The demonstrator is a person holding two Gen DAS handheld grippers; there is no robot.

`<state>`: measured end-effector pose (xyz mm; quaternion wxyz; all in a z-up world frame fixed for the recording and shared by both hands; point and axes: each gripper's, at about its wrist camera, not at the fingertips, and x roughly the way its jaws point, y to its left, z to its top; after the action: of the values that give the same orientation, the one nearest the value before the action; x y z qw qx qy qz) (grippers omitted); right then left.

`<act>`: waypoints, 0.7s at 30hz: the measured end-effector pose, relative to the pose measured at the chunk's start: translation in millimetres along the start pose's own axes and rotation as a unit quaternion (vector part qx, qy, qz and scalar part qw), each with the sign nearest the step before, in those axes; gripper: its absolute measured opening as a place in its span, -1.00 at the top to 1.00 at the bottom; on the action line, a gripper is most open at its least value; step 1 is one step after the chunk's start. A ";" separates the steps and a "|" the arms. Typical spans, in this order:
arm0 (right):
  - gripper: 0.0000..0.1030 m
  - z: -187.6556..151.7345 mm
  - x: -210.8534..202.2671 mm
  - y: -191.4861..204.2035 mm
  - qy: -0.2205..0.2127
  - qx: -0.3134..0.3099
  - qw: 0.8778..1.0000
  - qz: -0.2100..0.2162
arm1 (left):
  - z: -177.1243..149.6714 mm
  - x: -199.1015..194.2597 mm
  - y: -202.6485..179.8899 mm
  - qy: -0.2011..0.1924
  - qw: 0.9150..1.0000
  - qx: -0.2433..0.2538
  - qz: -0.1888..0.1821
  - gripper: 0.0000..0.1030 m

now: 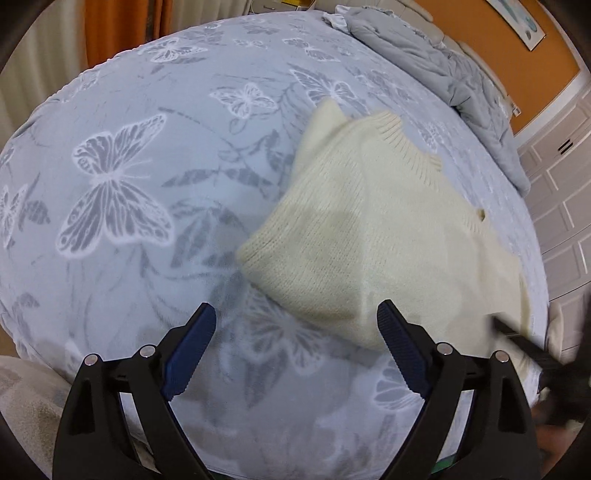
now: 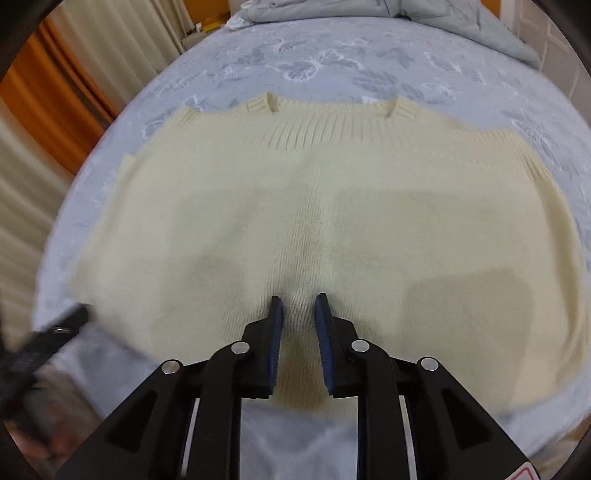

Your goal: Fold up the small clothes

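A cream knit sweater (image 2: pixel 317 206) lies flat on the bed, its ribbed collar at the far side. It also shows in the left wrist view (image 1: pixel 373 236), right of centre. My right gripper (image 2: pixel 298 301) has its jaws partly closed around a pinched ridge of the sweater's near hem. My left gripper (image 1: pixel 297 312) is wide open and empty above the bedspread, beside the sweater's near left corner. The right gripper shows blurred in the left wrist view (image 1: pixel 524 339). The left gripper shows blurred in the right wrist view (image 2: pixel 55 332).
A pale blue bedspread with butterfly print (image 1: pixel 147 184) covers the bed. A grey crumpled duvet (image 1: pixel 443 66) lies along the far right. Orange curtains (image 1: pixel 122 26) and an orange wall (image 1: pixel 517 55) stand behind. White panelled doors (image 1: pixel 565 199) are at right.
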<state>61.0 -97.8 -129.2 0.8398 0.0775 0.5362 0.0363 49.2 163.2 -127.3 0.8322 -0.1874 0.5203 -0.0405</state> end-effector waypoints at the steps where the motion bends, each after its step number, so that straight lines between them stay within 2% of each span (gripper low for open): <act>1: 0.59 3.2 0.0 1.7 0.006 -0.005 1.000 -0.008 | -1.0 -1.3 2.7 0.000 1.000 -0.002 -0.004 -0.68; 4: 0.54 14.9 -15.3 0.6 0.028 0.020 0.999 -0.003 | -0.8 0.9 6.0 0.009 1.000 -0.012 -0.015 -0.70; 6: 0.55 24.7 -29.3 7.6 0.010 0.029 0.999 0.014 | 0.7 4.1 8.5 0.016 0.999 -0.022 -0.022 -0.70; 9: 0.55 44.9 -40.5 16.7 -0.010 0.026 1.000 0.014 | 3.9 7.8 9.5 0.020 0.999 -0.034 -0.028 -0.70; 13: 0.55 72.3 -10.6 17.5 0.005 0.035 0.999 -0.006 | 6.2 8.7 8.8 0.019 0.999 -0.032 -0.031 -0.70; 15: 0.58 75.7 19.9 12.5 0.044 0.044 0.998 -0.026 | 6.9 8.7 9.5 0.019 0.999 -0.035 -0.034 -0.70; 16: 0.58 74.5 40.5 9.7 0.068 0.044 0.996 -0.022 | 6.3 8.3 10.3 0.019 0.999 -0.037 -0.036 -0.70; 17: 0.58 75.0 42.8 10.9 0.057 0.037 0.997 -0.023 | 6.6 8.4 10.7 0.019 0.998 -0.038 -0.037 -0.70; 19: 0.53 83.2 39.0 17.4 0.068 0.022 0.997 -0.035 | 6.6 9.1 11.8 0.020 0.998 -0.041 -0.039 -0.70; 21: 0.52 88.8 19.2 17.7 0.041 0.030 0.999 -0.007 | 7.4 9.6 12.9 0.021 0.998 -0.043 -0.041 -0.71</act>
<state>149.9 -85.7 -106.7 0.8143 0.0975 0.5719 0.0180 58.5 174.7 -137.1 0.8099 -0.2436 0.5307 -0.0562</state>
